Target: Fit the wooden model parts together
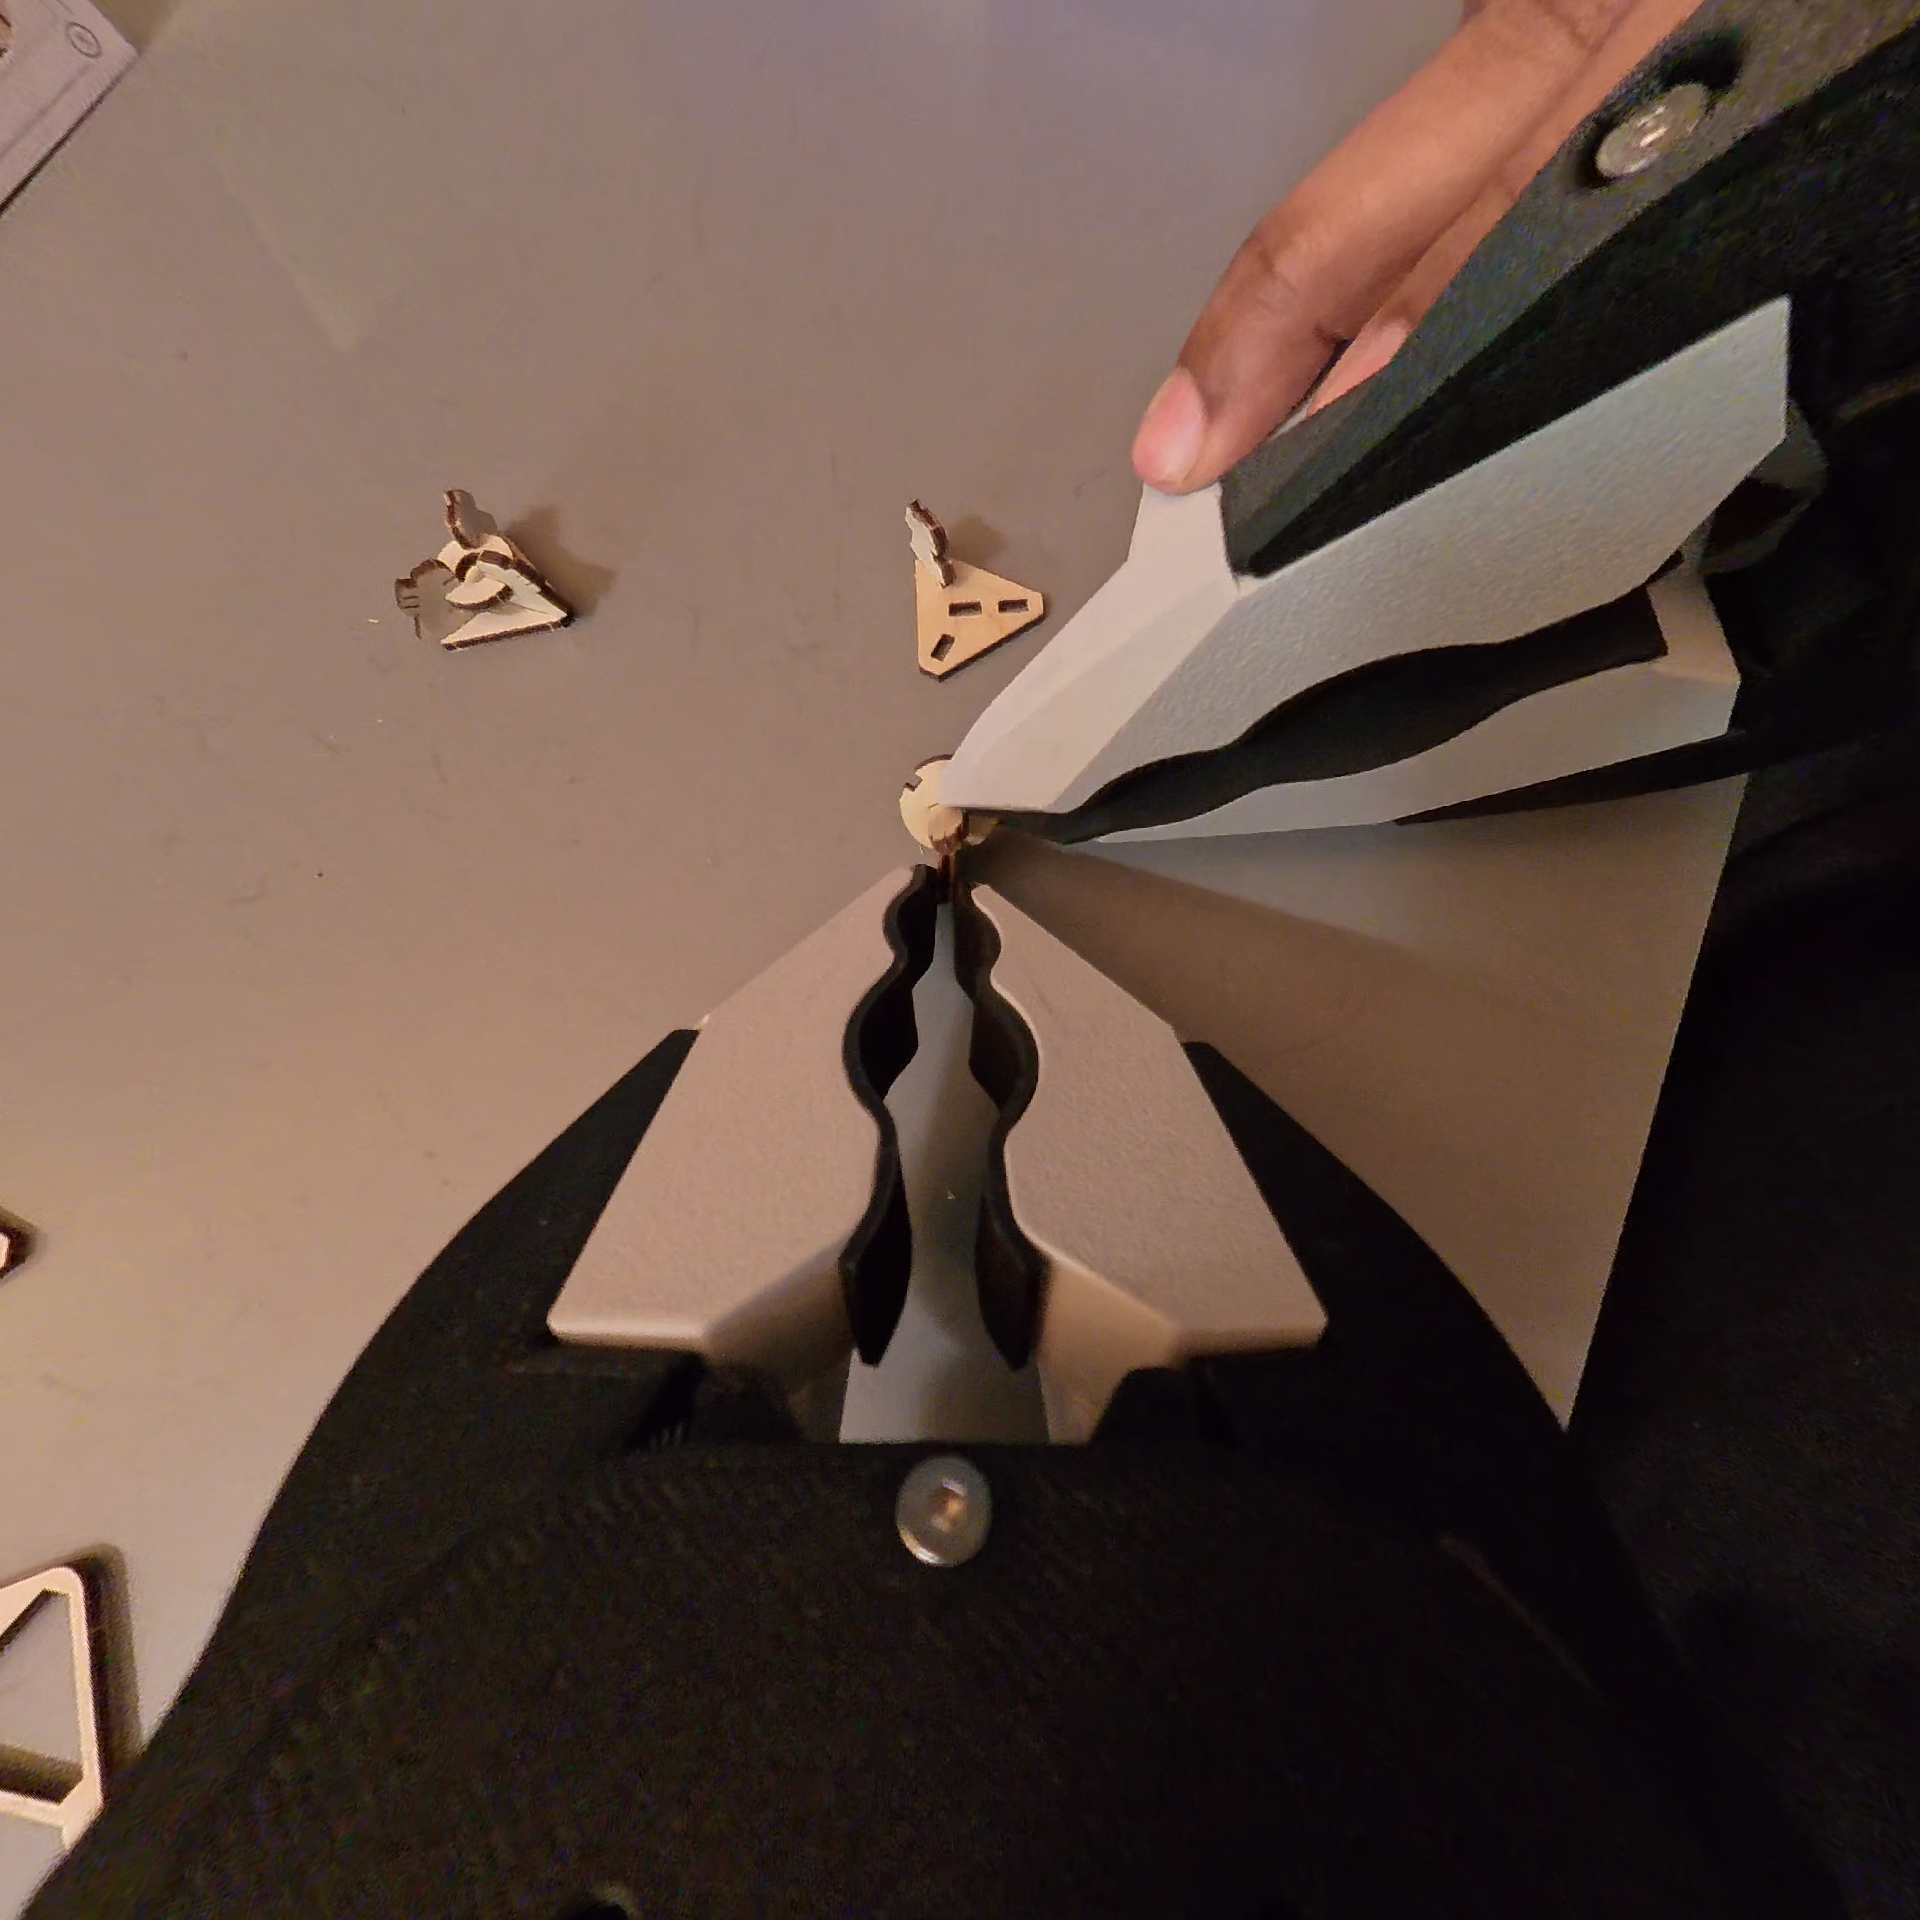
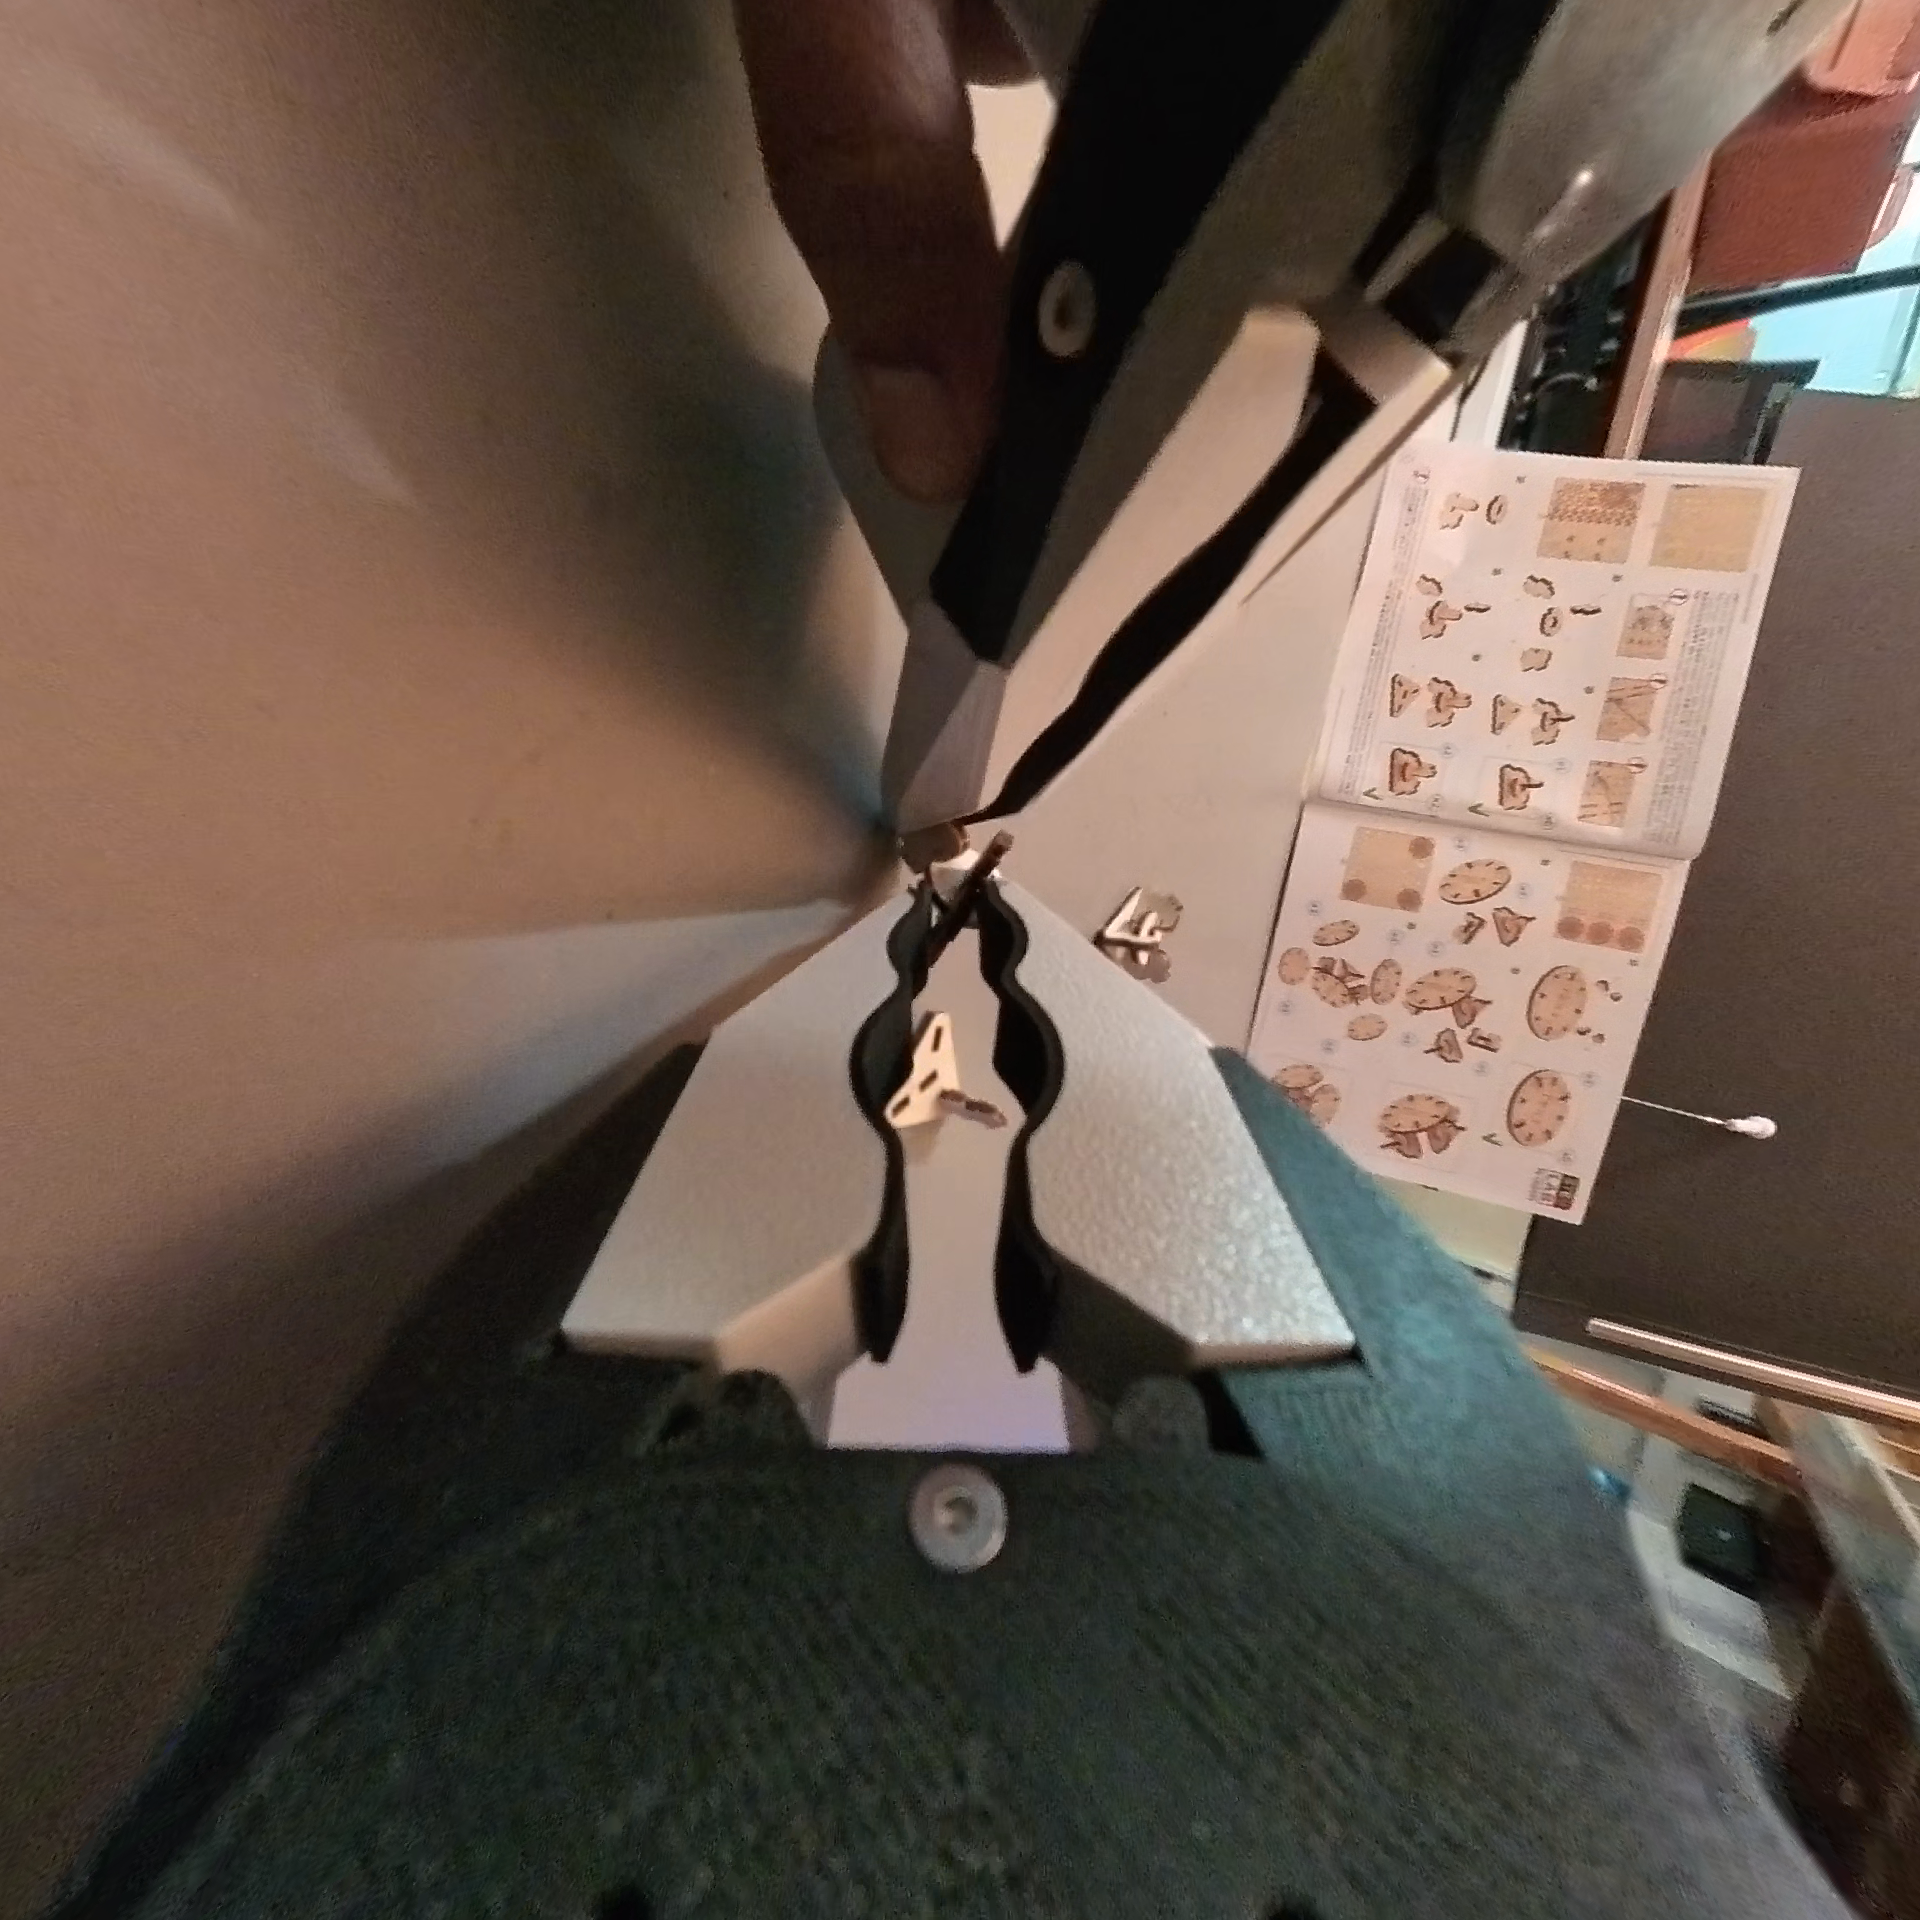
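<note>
1. the left tool (image 1: 940, 878) is clenched, its black-lined fingertips nipping a thin wooden piece (image 1: 943, 864) seen edge-on at the very tip.
2. the right tool (image 2: 951, 899) comes in from the right and grips a small round wooden disc (image 1: 928, 810). in its own view the disc shows as a slanted dark edge between the pads.
3. the two tools meet tip to tip above the tabletop (image 1: 623, 312), and the thin piece touches the lower rim of the disc.
4. a person's hand (image 1: 1351, 270) lies along the upper finger of the right tool.
5. farther out on the tabletop stands a flat wooden triangle with slots (image 1: 971, 618) and one upright part. to its left is a second triangle assembly (image 1: 483, 582) carrying several interlocked parts.
6. a pale wooden frame (image 1: 47, 1683) shows at the lower left edge.
7. an open instruction sheet (image 2: 1538, 831) with drawings of wooden parts lies well apart, past the triangles.
</note>
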{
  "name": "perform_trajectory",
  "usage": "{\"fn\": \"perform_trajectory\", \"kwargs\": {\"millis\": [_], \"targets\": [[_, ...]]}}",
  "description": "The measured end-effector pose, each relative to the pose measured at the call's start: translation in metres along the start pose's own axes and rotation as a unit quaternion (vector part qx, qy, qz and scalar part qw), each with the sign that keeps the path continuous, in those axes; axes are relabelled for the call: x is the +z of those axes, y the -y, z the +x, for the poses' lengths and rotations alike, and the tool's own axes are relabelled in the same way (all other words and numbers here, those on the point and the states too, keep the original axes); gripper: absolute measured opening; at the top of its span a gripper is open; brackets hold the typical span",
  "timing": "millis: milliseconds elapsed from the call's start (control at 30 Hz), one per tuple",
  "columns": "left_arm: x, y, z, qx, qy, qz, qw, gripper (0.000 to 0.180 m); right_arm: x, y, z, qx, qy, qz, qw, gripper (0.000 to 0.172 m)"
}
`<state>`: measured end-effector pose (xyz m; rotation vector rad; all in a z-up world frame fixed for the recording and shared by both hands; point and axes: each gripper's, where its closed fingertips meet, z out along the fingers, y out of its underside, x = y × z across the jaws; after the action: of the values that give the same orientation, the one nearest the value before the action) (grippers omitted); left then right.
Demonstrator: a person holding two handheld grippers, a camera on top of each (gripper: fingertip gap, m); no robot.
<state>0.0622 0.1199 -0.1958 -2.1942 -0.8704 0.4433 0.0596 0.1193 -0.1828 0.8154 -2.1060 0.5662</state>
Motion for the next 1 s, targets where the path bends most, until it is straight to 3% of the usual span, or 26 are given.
{"fn": "perform_trajectory", "kwargs": {"millis": [100, 200, 300, 433, 533, 1000], "targets": [[0.000, 0.000, -0.001, -0.004, -0.001, 0.001, 1.000, 0.000, 0.001, 0.000, 0.000, 0.031, 0.010, 0.018, 0.999, 0.010], [0.000, 0.000, -0.001, -0.003, 0.002, 0.000, 1.000, 0.000, -0.004, 0.003, 0.003, 0.086, 0.025, 0.045, 0.995, 0.052], [0.000, 0.000, -0.002, -0.007, 0.003, 0.000, 1.000, 0.000, -0.009, -0.002, 0.006, 0.137, 0.047, 0.053, 0.988, 0.061], [-0.002, 0.002, -0.002, -0.018, -0.007, 0.008, 1.000, 0.000, -0.009, 0.001, 0.009, 0.188, 0.051, 0.091, 0.977, 0.041], [-0.003, 0.002, -0.001, -0.029, -0.019, 0.014, 0.999, 0.000, -0.004, -0.006, 0.004, 0.218, 0.070, 0.077, 0.970, 0.018], [-0.002, 0.000, -0.002, -0.037, -0.016, 0.008, 0.999, 0.000, -0.006, 0.001, 0.004, 0.273, 0.100, 0.098, 0.952, 0.003]]}}
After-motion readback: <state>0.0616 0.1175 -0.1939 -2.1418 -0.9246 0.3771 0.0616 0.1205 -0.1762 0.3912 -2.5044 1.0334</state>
